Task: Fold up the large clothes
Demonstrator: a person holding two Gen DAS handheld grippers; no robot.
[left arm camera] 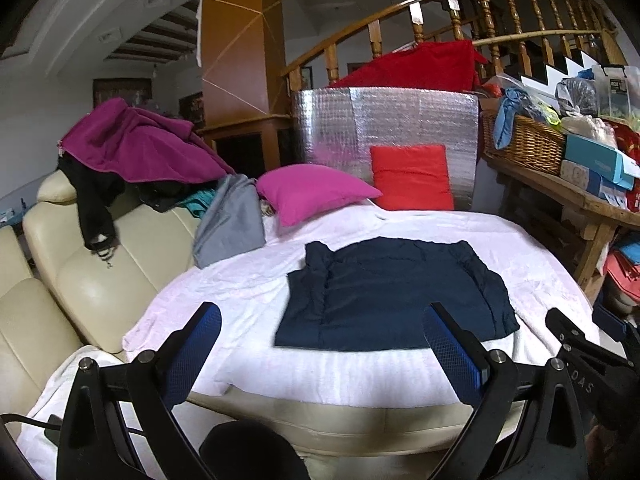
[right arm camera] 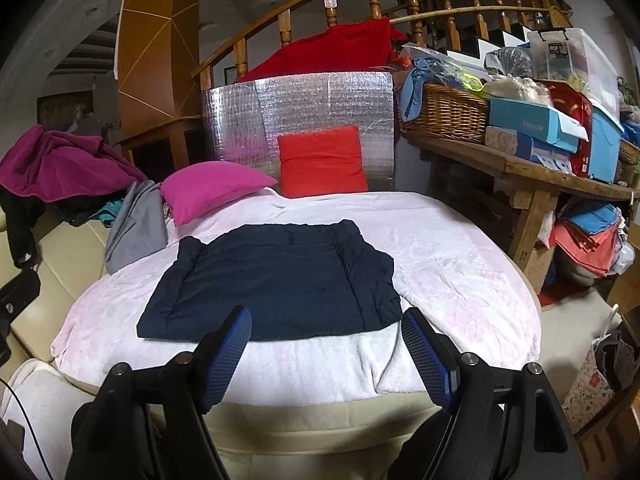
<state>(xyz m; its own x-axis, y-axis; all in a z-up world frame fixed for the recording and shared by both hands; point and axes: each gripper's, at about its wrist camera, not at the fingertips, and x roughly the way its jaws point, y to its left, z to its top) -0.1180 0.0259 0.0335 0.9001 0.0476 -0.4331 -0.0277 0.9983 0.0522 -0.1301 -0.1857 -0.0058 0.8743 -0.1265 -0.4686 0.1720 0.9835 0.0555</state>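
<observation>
A navy blue garment lies folded into a flat rectangle on the pale pink blanket that covers the couch seat. It also shows in the right wrist view. My left gripper is open and empty, hovering above the garment's near edge. My right gripper is open and empty, just above the garment's near right corner. The right gripper's body shows at the right edge of the left wrist view.
A magenta pillow and a red cushion lean at the back before a silver foil panel. A grey garment and a pile of clothes lie on the cream couch. A cluttered wooden table stands right.
</observation>
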